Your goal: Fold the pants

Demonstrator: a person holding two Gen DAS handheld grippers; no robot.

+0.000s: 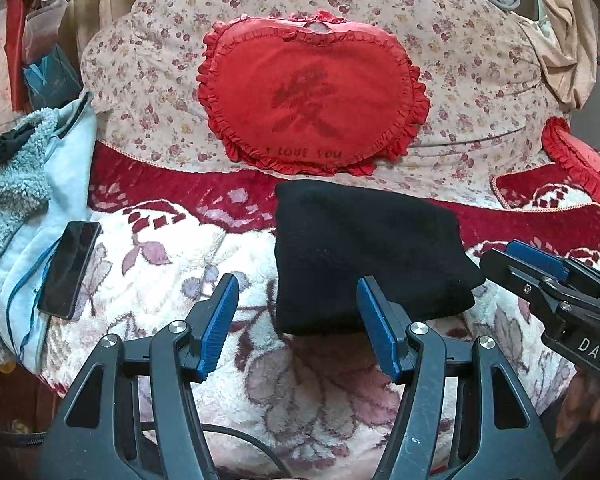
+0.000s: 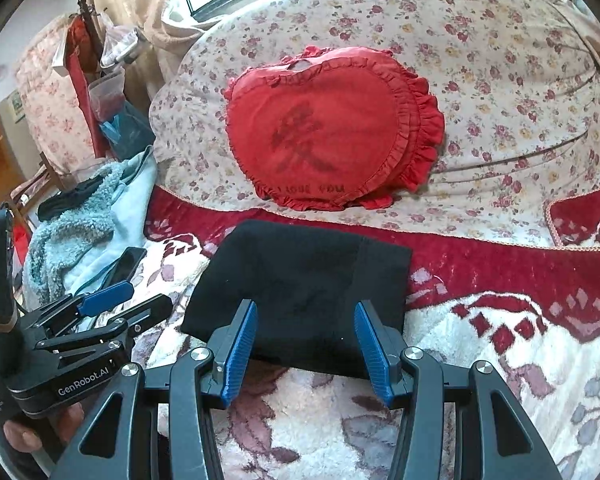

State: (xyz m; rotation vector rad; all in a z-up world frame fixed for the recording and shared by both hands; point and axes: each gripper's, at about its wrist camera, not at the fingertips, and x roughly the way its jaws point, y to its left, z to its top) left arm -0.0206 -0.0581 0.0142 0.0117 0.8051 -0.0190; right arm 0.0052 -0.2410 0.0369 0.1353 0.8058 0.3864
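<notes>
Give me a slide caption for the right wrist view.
Open right gripper poised over folded black pants on a floral blanket.

A second red cushion (image 1: pixel 584 160) is cut off by the frame edge.

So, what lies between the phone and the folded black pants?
Only bare floral blanket separates the phone from the folded black pants; the left wrist view shows it.

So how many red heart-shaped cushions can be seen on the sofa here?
2. One heart cushion leans on the floral backrest behind the folded black pants. A second cushion shows only partly at the right edge. More may lie outside the views.
</notes>
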